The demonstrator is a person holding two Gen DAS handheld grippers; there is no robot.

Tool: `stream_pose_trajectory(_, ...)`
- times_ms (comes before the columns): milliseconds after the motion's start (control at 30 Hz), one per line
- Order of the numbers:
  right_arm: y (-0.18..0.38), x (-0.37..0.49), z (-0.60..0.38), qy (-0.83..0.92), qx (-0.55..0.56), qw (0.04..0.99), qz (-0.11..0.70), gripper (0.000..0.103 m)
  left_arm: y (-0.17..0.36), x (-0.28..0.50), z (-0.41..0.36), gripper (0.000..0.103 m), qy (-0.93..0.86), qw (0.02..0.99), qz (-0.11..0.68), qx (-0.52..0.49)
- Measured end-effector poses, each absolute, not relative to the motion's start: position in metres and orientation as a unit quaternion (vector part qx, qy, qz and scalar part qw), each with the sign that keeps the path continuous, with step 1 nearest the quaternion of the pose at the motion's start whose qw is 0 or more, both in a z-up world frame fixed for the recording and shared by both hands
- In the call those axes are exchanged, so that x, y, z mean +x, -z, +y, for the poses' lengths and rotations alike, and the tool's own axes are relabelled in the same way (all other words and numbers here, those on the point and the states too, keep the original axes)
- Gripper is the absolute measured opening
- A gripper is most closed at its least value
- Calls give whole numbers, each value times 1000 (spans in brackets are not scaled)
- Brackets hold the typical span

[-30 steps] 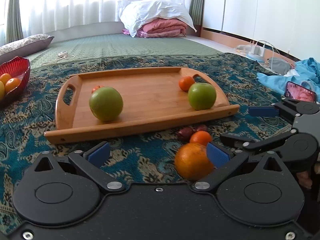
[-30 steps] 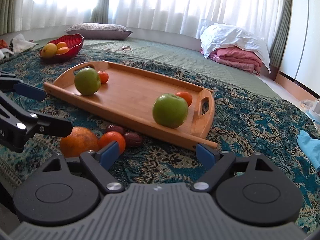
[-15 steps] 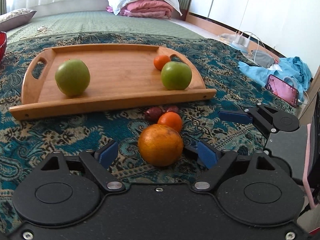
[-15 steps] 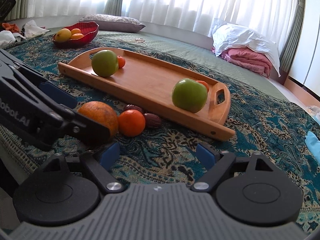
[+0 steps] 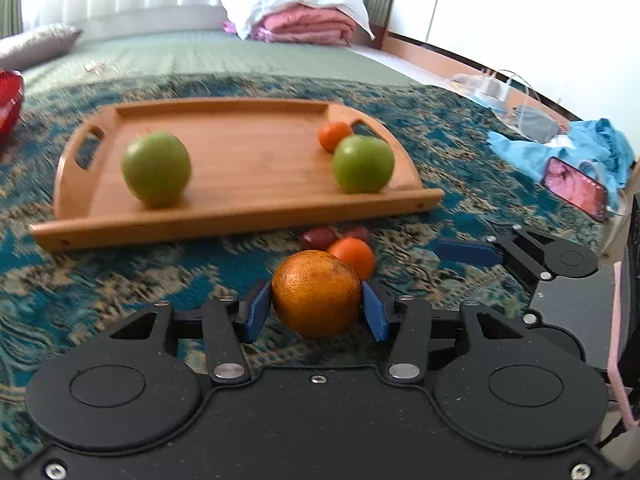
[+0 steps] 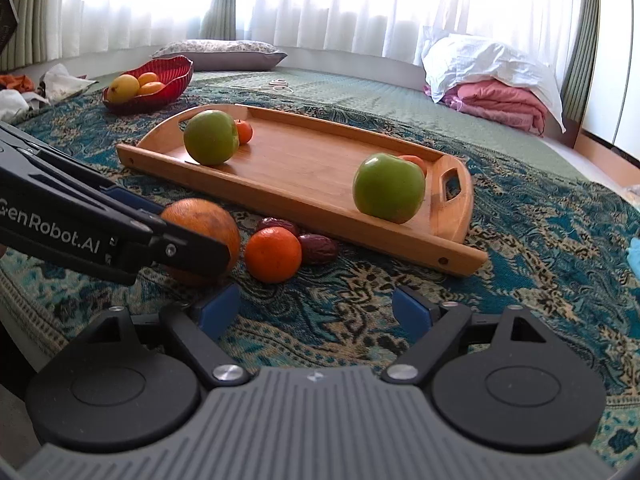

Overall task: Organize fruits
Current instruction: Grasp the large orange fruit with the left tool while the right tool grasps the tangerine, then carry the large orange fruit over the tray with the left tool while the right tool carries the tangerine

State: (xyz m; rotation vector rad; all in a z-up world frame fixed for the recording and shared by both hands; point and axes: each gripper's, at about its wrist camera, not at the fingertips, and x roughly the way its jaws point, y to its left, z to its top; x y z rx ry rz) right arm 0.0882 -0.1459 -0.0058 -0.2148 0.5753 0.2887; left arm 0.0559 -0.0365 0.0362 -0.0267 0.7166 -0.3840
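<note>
Sunlit white curtains, green mat floor, teal paisley rug, folded bedding

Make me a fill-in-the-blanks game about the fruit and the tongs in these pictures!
1. The left tongs are squeezing the big ____ fruit.
2. The number of green apples on the wooden tray is ____.
3. The right tongs are open and holding ____.
4. The bowl far behind the tray is coloured ____.

Missing words: orange; two; nothing; red
</note>
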Motion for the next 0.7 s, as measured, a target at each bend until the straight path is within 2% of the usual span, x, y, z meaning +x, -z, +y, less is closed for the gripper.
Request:
stream_pose_trajectory(533,9,106,-109,-107,-71,944,304,75,-49,66,-4,47,111,943,314,-14)
stream_pose_trajectory(700,10,107,-106,-83,-56,947,305,64,-50,66,-2,47,106,945,309,-12)
